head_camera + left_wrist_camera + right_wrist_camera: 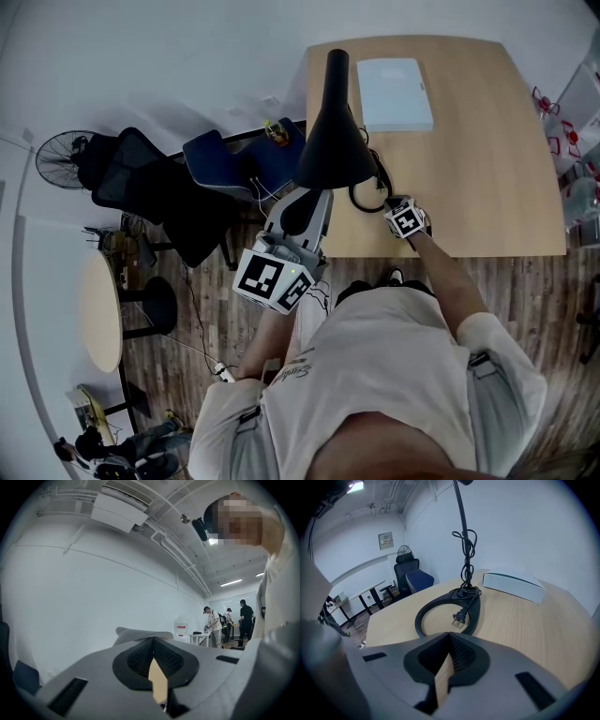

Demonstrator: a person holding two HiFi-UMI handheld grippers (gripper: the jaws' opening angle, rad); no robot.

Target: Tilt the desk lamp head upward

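Note:
The black desk lamp stands on the wooden table (487, 169). Its cone-shaped head (333, 131) rises toward me in the head view, over the table's near left corner. The ring base (443, 613) and thin stem (463, 522) show in the right gripper view, with the cord wound round the stem and the plug (459, 617) lying inside the ring. My left gripper (302, 208) is just under the lamp head's rim, shut and empty; whether it touches the rim is hidden. It (153, 643) points up at wall and ceiling. My right gripper (406, 221) (450, 637) is shut, low by the base.
A flat white box (396, 94) (513, 586) lies at the table's far side. Left of the table are a blue chair (220, 159), a black office chair (131, 178) and a floor fan (61, 157). Several people (216, 625) stand far off.

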